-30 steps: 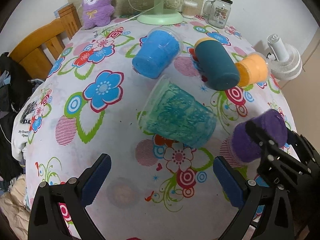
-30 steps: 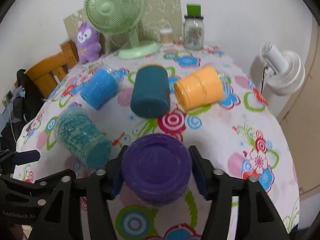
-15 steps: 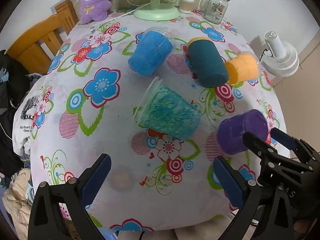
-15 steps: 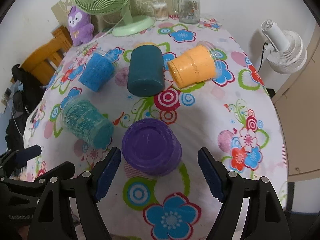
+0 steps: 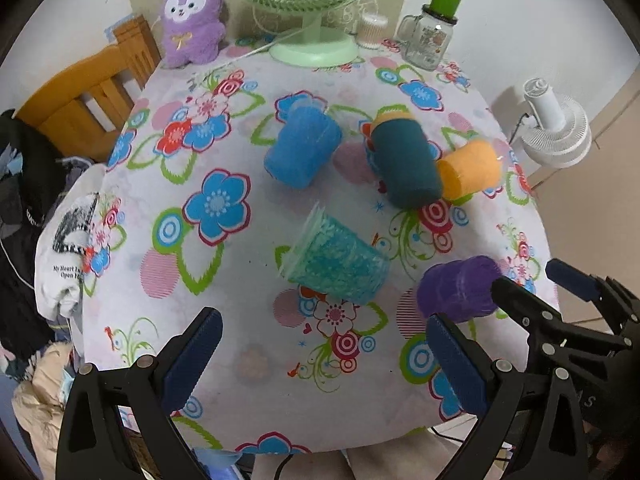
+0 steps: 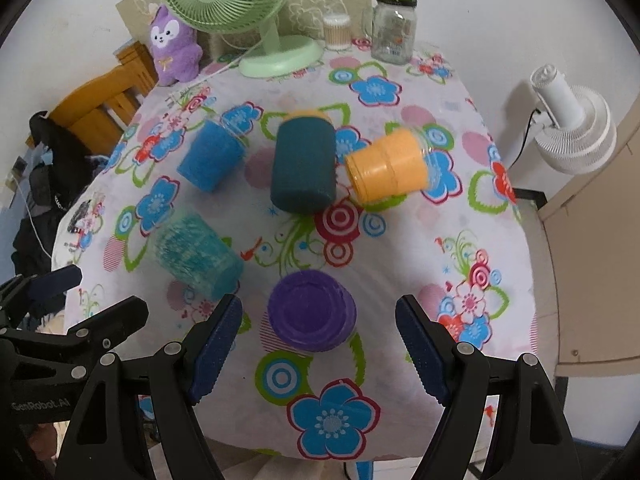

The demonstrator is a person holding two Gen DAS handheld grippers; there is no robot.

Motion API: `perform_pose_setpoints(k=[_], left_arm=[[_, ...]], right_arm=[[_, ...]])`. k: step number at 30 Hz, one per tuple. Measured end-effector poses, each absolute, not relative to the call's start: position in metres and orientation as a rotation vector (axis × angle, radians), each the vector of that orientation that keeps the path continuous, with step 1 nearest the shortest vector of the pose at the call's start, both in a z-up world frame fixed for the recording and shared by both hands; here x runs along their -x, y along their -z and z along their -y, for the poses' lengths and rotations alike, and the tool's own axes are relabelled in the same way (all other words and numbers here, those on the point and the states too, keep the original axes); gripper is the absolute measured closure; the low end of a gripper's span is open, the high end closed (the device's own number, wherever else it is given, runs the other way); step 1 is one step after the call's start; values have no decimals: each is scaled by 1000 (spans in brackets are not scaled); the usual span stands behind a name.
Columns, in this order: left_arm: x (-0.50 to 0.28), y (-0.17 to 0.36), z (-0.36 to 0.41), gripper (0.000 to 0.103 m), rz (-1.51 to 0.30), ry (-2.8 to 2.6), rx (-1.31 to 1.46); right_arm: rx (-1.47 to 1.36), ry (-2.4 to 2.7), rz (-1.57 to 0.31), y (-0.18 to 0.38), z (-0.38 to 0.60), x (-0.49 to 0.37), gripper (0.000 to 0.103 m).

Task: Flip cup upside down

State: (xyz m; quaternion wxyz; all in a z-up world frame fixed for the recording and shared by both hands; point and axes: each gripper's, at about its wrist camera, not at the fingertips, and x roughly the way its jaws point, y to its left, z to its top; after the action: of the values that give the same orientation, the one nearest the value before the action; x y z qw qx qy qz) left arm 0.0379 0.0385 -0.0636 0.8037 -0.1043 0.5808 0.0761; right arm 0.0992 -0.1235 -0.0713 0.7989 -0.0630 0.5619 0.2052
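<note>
Both tools apart, purple cup base-up on the desk.

The right tool (image 6: 318, 344) stood with its blue pads spread, the round purple plastic cup (image 6: 312, 310) between them, untouched, upside down on the floral-clothed desk (image 6: 460, 240). The left tool (image 5: 324, 354) gaped over bare cloth, near a clear teal-filled cup (image 5: 336, 262) lying on its side.

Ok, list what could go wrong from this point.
1. The purple cup stands base-up close to the near table edge; a bump from the open right gripper could knock it off.
2. The teal cup lies on its side and might roll as the open left gripper closes in.
</note>
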Motion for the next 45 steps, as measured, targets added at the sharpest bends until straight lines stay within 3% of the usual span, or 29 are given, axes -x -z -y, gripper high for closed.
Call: perform_pose_setpoints(k=[28,45], left_arm=[[-12,-41,-45,0,-1040,-184,234],[3,-61,-45,0,-963,-164,223]], right_arm=[[55,-380,-1025,-43,131,-74,21],[51,-343,-894,-74,132,-50,21]])
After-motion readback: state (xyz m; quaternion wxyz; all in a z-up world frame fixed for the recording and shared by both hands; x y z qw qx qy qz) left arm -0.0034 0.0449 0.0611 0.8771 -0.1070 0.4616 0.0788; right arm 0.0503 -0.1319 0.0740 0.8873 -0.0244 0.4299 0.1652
